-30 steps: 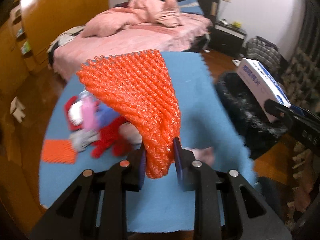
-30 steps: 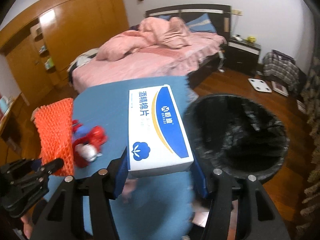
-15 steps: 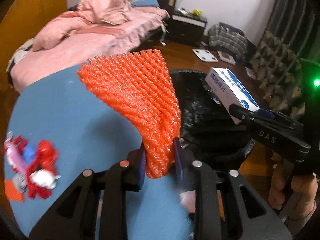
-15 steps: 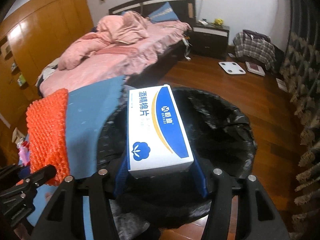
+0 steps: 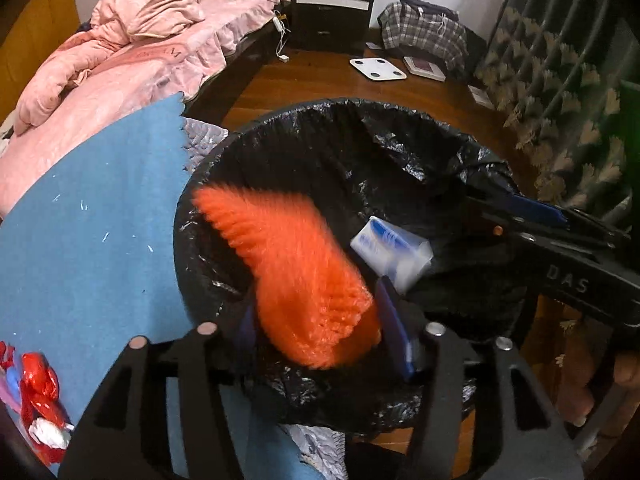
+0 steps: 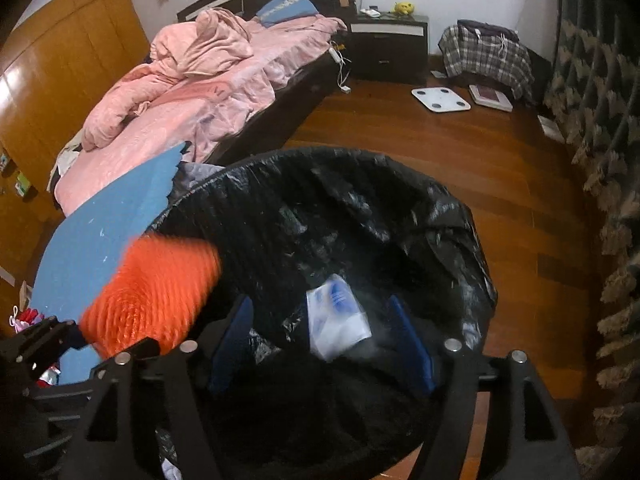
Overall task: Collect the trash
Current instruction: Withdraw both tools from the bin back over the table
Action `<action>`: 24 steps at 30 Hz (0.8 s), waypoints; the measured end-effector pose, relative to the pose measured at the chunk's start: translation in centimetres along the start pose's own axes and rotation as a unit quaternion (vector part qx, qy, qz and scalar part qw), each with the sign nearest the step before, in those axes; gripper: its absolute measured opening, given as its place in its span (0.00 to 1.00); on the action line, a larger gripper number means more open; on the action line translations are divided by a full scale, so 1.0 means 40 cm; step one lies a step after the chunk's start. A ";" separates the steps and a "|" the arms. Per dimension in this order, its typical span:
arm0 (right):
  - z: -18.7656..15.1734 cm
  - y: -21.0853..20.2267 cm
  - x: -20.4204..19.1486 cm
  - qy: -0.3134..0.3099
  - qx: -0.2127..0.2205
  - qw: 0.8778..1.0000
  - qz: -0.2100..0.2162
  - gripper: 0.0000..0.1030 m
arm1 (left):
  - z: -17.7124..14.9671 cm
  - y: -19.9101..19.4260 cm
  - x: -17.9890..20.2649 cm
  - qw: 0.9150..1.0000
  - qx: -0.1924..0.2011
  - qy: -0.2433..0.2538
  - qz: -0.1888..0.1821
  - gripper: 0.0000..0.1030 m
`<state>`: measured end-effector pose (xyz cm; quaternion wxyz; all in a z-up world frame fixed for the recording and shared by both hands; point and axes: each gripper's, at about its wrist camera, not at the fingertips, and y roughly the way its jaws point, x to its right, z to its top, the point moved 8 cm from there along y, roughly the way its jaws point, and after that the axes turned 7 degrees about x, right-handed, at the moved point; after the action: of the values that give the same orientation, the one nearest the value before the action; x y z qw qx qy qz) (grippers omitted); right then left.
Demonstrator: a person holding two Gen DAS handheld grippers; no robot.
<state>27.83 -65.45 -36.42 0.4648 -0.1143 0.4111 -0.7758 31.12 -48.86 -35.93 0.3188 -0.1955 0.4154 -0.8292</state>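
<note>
A black-bagged trash bin point(image 5: 320, 120) point(image 6: 360, 164) fills both views from above. My left gripper point(image 5: 320, 332) hangs over its near rim with its jaws opening. The orange foam net point(image 5: 296, 276) sits blurred between the blue pads, slipping down, no longer pinched. My right gripper point(image 6: 322, 342) is above the bin too, jaws opening. The white and blue box point(image 6: 338, 322) is loose between its fingers, blurred and dropping clear of both pads. From the left wrist view the box point(image 5: 390, 252) tumbles inside the bin under the right gripper point(image 5: 552, 232).
A blue mat point(image 5: 100, 220) lies left of the bin, with red wrappers and small trash point(image 5: 38, 392) at its near corner. Behind are a pink bed point(image 6: 208, 80), a dark nightstand point(image 6: 388, 48), a white scale point(image 6: 440, 98) on the wooden floor, and a plaid bag point(image 6: 488, 52).
Both grippers swung right from over the mat to above the bin and dipped. Their jaws spread, letting go of the orange net and the box, which now fall into the bin.
</note>
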 end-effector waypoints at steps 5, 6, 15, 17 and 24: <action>-0.034 -0.035 0.012 0.007 0.005 1.000 -0.011 0.67 | -0.012 -0.026 -0.020 1.000 0.003 0.000 0.009 0.60; -0.036 -0.043 0.010 0.005 0.006 1.000 -0.014 0.67 | -0.018 -0.034 -0.032 1.000 0.004 -0.001 0.011 0.60; -0.068 -0.160 -0.088 -0.017 0.022 1.000 0.000 0.67 | -0.076 -0.201 -0.160 0.997 0.038 -0.039 0.048 0.73; -0.082 -0.188 -0.132 -0.032 0.027 0.999 0.004 0.68 | -0.102 -0.250 -0.203 0.996 0.047 -0.056 0.056 0.74; -0.189 -0.258 -0.349 -0.078 0.018 0.995 0.059 0.69 | -0.261 -0.444 -0.382 0.985 0.069 -0.105 0.118 0.81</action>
<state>24.68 -47.67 -30.71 0.5422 -0.1417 0.3658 -0.7430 29.47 -24.40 -28.43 0.4686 -0.2084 0.3419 -0.7875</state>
